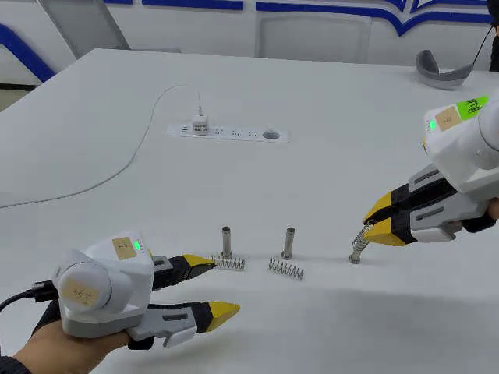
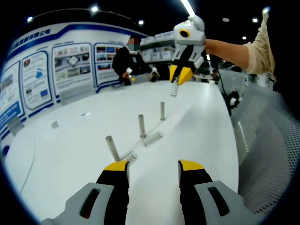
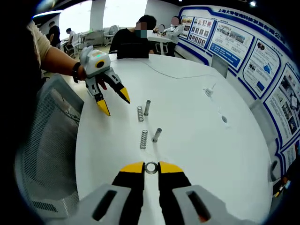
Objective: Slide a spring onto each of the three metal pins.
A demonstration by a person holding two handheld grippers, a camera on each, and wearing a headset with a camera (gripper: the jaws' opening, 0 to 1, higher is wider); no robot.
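White table (image 1: 351, 101): power strip (image 1: 228, 133) well behind pins (image 1: 288, 242).

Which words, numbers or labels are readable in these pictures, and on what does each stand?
No text reads clearly.
The wall posters: Chinese headings, too blurred.
The wall banner: Chinese characters, too small.
The tan sticker on the left gripper: faint marks, unreadable.
The green sticker on the right gripper, which holds a spring: unreadable.
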